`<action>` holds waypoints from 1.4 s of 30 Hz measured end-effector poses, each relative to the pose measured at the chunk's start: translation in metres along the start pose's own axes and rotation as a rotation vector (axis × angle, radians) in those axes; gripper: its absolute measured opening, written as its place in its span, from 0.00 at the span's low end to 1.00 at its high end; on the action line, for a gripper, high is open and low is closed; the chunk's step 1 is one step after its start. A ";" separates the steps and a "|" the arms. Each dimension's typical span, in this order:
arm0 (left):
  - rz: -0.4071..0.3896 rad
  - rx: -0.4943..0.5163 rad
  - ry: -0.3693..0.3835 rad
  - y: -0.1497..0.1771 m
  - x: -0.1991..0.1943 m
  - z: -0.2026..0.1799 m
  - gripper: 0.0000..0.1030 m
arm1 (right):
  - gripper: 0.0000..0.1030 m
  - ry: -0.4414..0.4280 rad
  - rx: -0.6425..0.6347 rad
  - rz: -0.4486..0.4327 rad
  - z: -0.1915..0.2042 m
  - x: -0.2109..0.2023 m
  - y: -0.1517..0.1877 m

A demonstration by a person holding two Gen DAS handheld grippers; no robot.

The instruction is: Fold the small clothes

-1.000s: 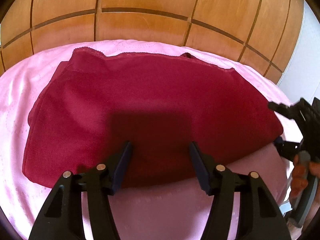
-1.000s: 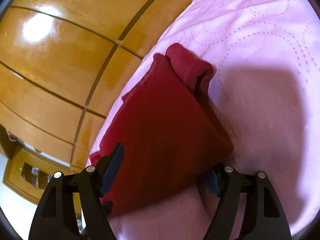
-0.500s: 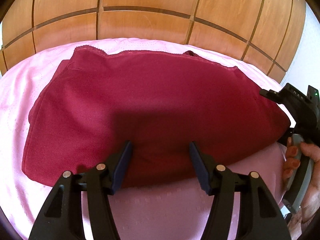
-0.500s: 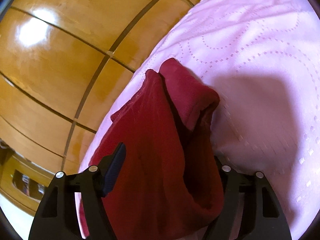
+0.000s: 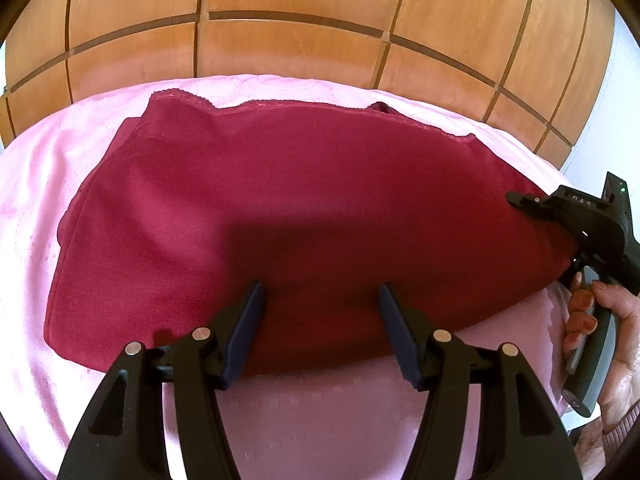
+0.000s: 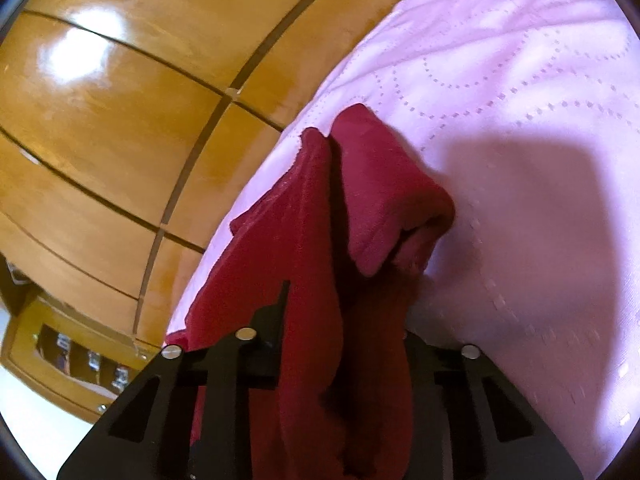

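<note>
A dark red garment (image 5: 288, 216) with a lace top edge lies spread on a pink quilted bedcover (image 5: 48, 168). My left gripper (image 5: 320, 312) is open, its fingers over the garment's near edge, holding nothing. My right gripper (image 5: 560, 236) sits at the garment's right end. In the right wrist view my right gripper (image 6: 344, 344) is shut on the red garment (image 6: 360, 200), bunched cloth filling the gap between the fingers; the right finger is mostly hidden by cloth.
A glossy wooden panelled headboard (image 5: 304, 28) stands behind the bed. A white wall (image 5: 612, 120) is at the far right. In the right wrist view a wooden cabinet (image 6: 68, 356) shows at lower left. Bare pink bedcover (image 6: 540, 160) lies to the right of the garment.
My right gripper has closed on the garment's right end and pulled the cloth up between its fingers. The left gripper has stayed put and open.
</note>
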State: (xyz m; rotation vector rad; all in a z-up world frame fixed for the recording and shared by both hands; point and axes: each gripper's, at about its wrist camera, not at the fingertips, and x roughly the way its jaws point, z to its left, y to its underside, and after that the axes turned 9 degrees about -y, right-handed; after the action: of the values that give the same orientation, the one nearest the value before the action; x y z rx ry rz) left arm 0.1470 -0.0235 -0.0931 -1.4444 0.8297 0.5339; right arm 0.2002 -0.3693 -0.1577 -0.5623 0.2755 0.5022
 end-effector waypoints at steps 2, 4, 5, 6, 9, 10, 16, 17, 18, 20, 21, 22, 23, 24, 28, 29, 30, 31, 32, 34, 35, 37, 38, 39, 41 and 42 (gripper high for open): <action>0.009 -0.008 0.017 -0.001 -0.002 0.001 0.65 | 0.19 -0.019 0.041 -0.008 -0.003 -0.002 0.000; 0.016 -0.019 0.050 -0.003 -0.004 0.003 0.74 | 0.19 -0.032 0.067 -0.012 -0.004 -0.003 0.000; 0.016 -0.023 0.059 -0.003 -0.005 0.003 0.77 | 0.19 -0.040 0.078 -0.017 -0.003 -0.005 0.000; 0.016 -0.026 0.061 -0.003 -0.007 0.004 0.79 | 0.19 -0.046 0.086 -0.021 -0.003 -0.006 0.000; 0.018 -0.036 0.070 -0.004 -0.011 0.006 0.81 | 0.19 -0.060 0.102 -0.032 0.001 -0.009 0.000; 0.017 -0.042 0.069 -0.004 -0.013 0.008 0.81 | 0.19 -0.065 0.107 -0.035 0.002 -0.009 -0.001; -0.008 -0.070 0.021 -0.007 -0.023 0.023 0.85 | 0.19 -0.097 0.121 -0.052 0.013 -0.014 -0.001; -0.015 -0.071 0.005 -0.007 -0.024 0.025 0.86 | 0.19 -0.106 0.124 -0.056 0.016 -0.015 -0.001; -0.020 -0.071 -0.012 -0.008 -0.025 0.028 0.86 | 0.19 -0.112 0.125 -0.059 0.018 -0.016 -0.001; -0.023 -0.070 -0.049 -0.008 -0.026 0.035 0.86 | 0.19 -0.119 0.125 -0.060 0.023 -0.018 0.000; -0.024 -0.073 -0.061 -0.008 -0.026 0.039 0.86 | 0.19 -0.120 0.123 -0.060 0.025 -0.018 0.000; -0.025 -0.081 -0.076 -0.008 -0.026 0.044 0.86 | 0.19 -0.121 0.120 -0.061 0.028 -0.018 0.000; -0.026 -0.089 -0.084 -0.009 -0.026 0.048 0.86 | 0.19 -0.126 0.117 -0.062 0.034 -0.017 0.000; -0.025 -0.098 -0.089 -0.008 -0.026 0.053 0.87 | 0.19 -0.131 0.113 -0.063 0.037 -0.017 0.000; -0.019 -0.136 -0.116 -0.007 -0.024 0.071 0.87 | 0.19 -0.142 0.080 -0.058 0.056 -0.016 -0.001; -0.017 -0.142 -0.116 -0.006 -0.023 0.075 0.87 | 0.19 -0.149 0.072 -0.055 0.062 -0.015 0.000; -0.015 -0.147 -0.114 -0.005 -0.022 0.078 0.87 | 0.19 -0.157 0.065 -0.053 0.067 -0.016 0.001; -0.014 -0.148 -0.115 -0.004 -0.022 0.079 0.87 | 0.19 -0.166 0.058 -0.051 0.072 -0.016 0.001; -0.013 -0.146 -0.116 -0.003 -0.022 0.080 0.87 | 0.19 -0.175 0.048 -0.046 0.080 -0.014 0.002; -0.015 -0.138 -0.116 -0.002 -0.023 0.080 0.87 | 0.19 -0.185 0.031 -0.040 0.091 -0.013 0.004; -0.016 -0.136 -0.116 -0.001 -0.023 0.080 0.87 | 0.19 -0.190 0.018 -0.034 0.098 -0.012 0.005; -0.020 -0.136 -0.112 -0.001 -0.026 0.080 0.87 | 0.19 -0.201 -0.006 -0.020 0.112 -0.008 0.007; -0.023 -0.140 -0.111 -0.001 -0.028 0.081 0.87 | 0.19 -0.207 -0.015 -0.015 0.117 -0.007 0.009; -0.026 -0.147 -0.110 -0.001 -0.030 0.084 0.88 | 0.19 -0.215 -0.025 -0.008 0.124 -0.005 0.011; -0.029 -0.156 -0.123 -0.001 -0.033 0.087 0.89 | 0.19 -0.223 -0.041 0.007 0.134 0.000 0.015; -0.029 -0.158 -0.134 -0.001 -0.033 0.089 0.89 | 0.19 -0.225 -0.048 0.013 0.139 0.001 0.017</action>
State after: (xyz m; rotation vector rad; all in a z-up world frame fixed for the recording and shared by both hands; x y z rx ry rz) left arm 0.1422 0.0693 -0.0728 -1.5443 0.6710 0.6785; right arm 0.2078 -0.2776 -0.0524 -0.5461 0.0533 0.5805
